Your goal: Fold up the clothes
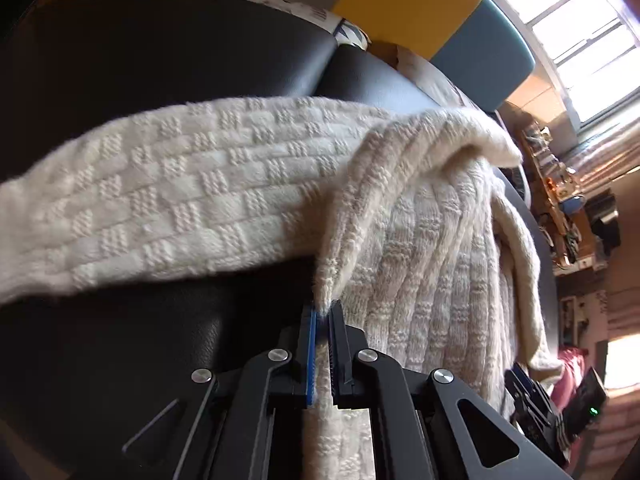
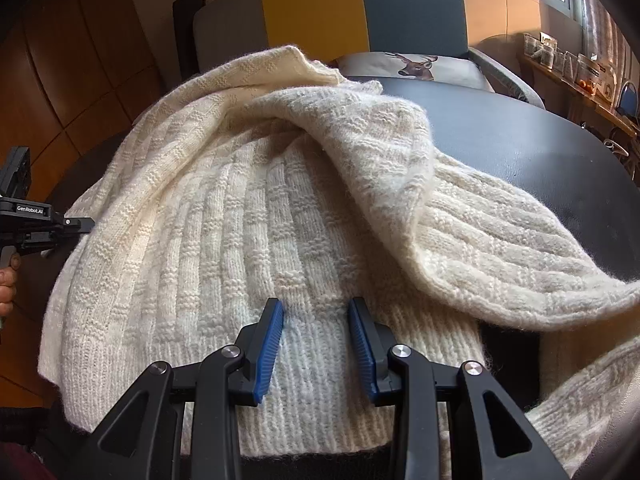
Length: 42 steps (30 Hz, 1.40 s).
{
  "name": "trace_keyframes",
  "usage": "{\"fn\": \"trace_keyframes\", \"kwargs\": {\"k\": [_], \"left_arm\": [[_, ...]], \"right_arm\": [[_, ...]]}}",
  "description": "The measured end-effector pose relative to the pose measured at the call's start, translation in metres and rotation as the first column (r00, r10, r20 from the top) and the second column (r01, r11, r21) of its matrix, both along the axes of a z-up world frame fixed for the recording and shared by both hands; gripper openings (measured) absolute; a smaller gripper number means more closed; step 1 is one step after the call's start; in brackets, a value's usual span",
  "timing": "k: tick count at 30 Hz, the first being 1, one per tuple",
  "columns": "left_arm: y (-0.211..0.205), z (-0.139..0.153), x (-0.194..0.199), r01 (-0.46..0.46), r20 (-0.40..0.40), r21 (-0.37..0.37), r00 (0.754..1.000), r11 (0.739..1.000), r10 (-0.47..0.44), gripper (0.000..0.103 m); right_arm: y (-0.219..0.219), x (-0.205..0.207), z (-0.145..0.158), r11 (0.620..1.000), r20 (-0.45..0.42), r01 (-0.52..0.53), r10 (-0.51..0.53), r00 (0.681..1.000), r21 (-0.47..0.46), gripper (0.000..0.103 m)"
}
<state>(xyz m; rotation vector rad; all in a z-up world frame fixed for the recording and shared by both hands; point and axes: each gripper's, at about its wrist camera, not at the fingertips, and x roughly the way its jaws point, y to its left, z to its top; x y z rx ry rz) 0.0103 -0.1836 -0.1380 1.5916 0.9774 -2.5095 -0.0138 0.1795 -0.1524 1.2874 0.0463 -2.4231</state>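
Just one cream sweater (image 2: pixel 248 216): left tool (image 1: pixel 323 309) pinching its edge, right tool (image 2: pixel 316 308) wide above it.

sweater (image 2: pixel 248 216): cream wool knit, fuzzy, ribbed
worktop (image 1: pixel 140 52): dark, leather-like, faint sheen
hand-held gripper (image 2: pixel 316 312): matt black plastic, blue ridged pads

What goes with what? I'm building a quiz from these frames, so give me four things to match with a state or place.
1. left claw
2. right claw
3. sweater
4. deer cushion

a. spread over the dark table
b. open, above the ribbed hem
c. shut on a pinch of knit
d. on the chair behind the table

Pairs: 1-c, 2-b, 3-a, 4-d
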Motion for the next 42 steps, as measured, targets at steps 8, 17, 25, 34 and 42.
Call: {"fn": "trace_keyframes", "kwargs": {"k": [8, 17, 25, 34, 42], "left_arm": [[-0.031, 0.053, 0.004, -0.058, -0.171, -0.043, 0.984, 0.997, 0.050, 0.027], [-0.044, 0.028, -0.026, -0.047, -0.114, -0.168, 0.993, 0.985, 0.028, 0.034], [-0.014, 0.037, -0.026, 0.030, -0.190, -0.237, 0.979, 0.971, -0.077, 0.034], [0.115, 0.034, -0.023, 0.484, -0.200, -0.265, 0.818, 0.834, -0.538, 0.035], [0.129, 0.018, -0.006, 0.525, -0.172, -0.259, 0.801, 0.811, -0.574, 0.035]], "right_arm": [[-0.007, -0.023, 0.037, 0.996, 0.020, -0.083, 0.083, 0.996, -0.021, 0.035], [-0.003, -0.119, 0.050, 0.989, -0.046, -0.012, 0.019, 0.999, 0.144, 0.047], [0.018, -0.142, 0.016, 0.980, 0.042, -0.002, -0.006, 0.999, 0.201, 0.033], [0.025, -0.190, 0.041, 0.833, -0.131, 0.081, -0.010, 0.991, 0.547, 0.008], [0.060, -0.183, 0.067, 0.998, -0.018, 0.034, -0.035, 0.999, -0.043, 0.031]]}}
